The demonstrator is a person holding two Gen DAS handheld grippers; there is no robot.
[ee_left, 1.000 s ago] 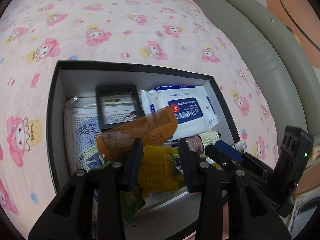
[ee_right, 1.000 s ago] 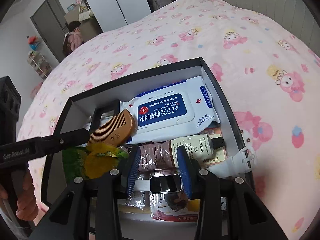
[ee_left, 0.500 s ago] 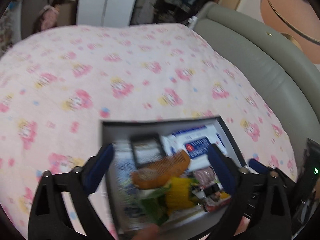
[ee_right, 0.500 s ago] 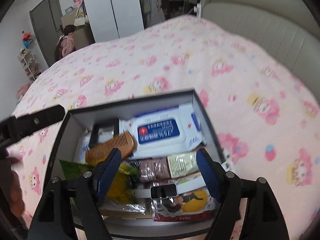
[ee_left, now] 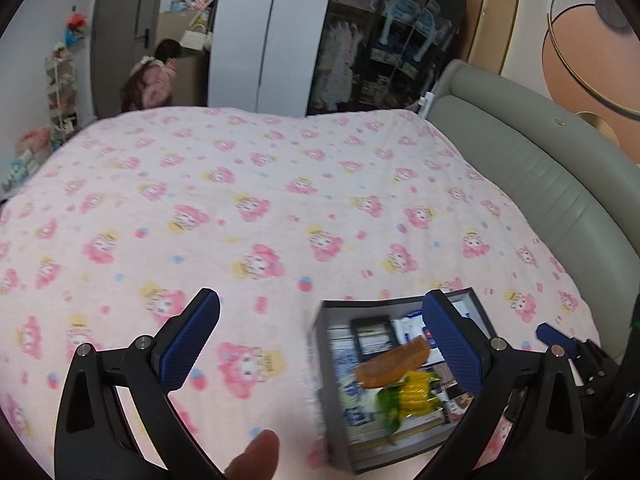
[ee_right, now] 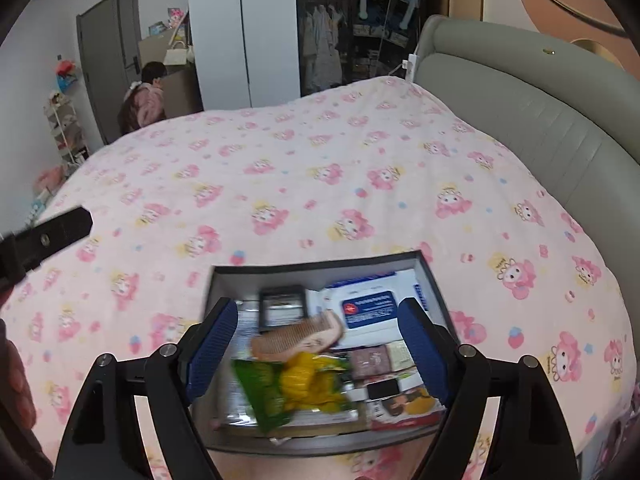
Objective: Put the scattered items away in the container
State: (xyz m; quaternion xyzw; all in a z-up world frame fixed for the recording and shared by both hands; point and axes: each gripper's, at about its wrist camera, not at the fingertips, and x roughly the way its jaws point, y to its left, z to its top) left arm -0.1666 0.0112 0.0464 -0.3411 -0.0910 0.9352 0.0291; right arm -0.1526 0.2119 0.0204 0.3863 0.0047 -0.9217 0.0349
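A dark box with white inner walls sits on the pink patterned bedspread; it also shows in the left wrist view. Inside lie an orange comb, a yellow-green snack bag, a white wipes pack, a black frame and small packets. My right gripper is open and empty, raised above the box. My left gripper is open and empty, raised to the left of the box. The comb and snack bag show there too.
The bedspread stretches far back and left. A grey padded headboard runs along the right. A person stands by a doorway at the back. A fingertip shows at the bottom of the left wrist view.
Both grippers have opened wide and pulled up and back from the box. The left one has swung to the left. The snack bag now lies in the box.
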